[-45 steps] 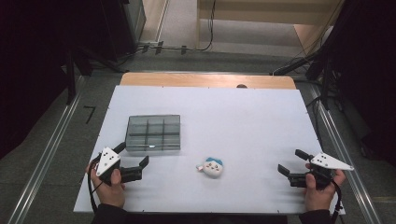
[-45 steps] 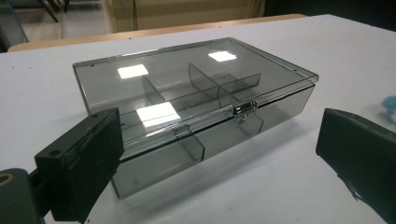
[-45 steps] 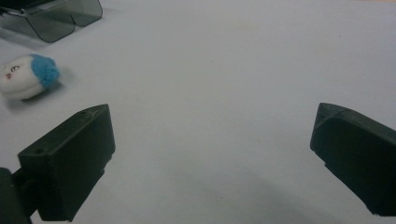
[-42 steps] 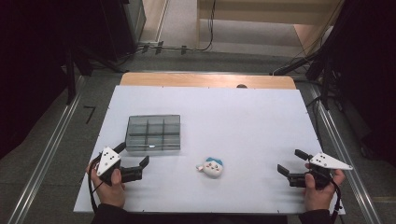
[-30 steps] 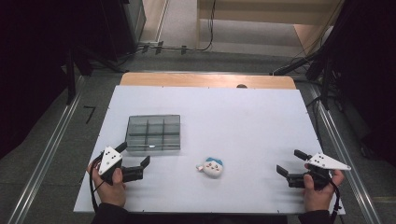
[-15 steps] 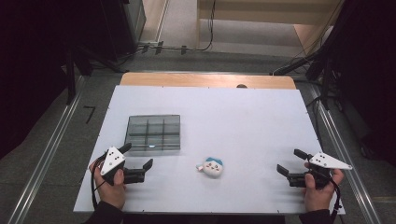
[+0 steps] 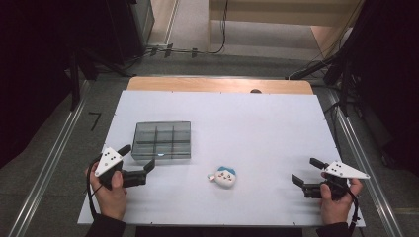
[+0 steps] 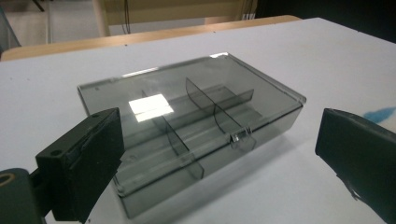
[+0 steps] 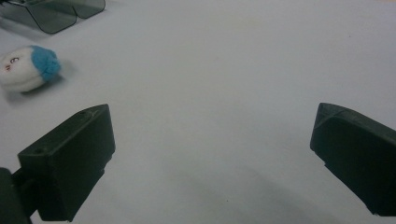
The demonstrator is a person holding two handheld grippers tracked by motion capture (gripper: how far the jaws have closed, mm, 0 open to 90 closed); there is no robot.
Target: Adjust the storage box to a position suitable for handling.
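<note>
A dark mark shaped like the numeral "7" (image 7: 95,120) stands on the grey floor just left of the white table (image 7: 257,118), near its far left corner. The small plush toy (image 9: 27,68) shows a tiny red mark on its white face, too small to read.

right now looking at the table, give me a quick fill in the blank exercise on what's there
1. The smoky clear box has its lid ____.
2. The left claw, jaws apart, points toward the ____.
3. The small white plush toy has a ____ top.
4. The toy lies between the box and the ____ claw, touching neither.

Missing words: shut; box; blue; right
</note>
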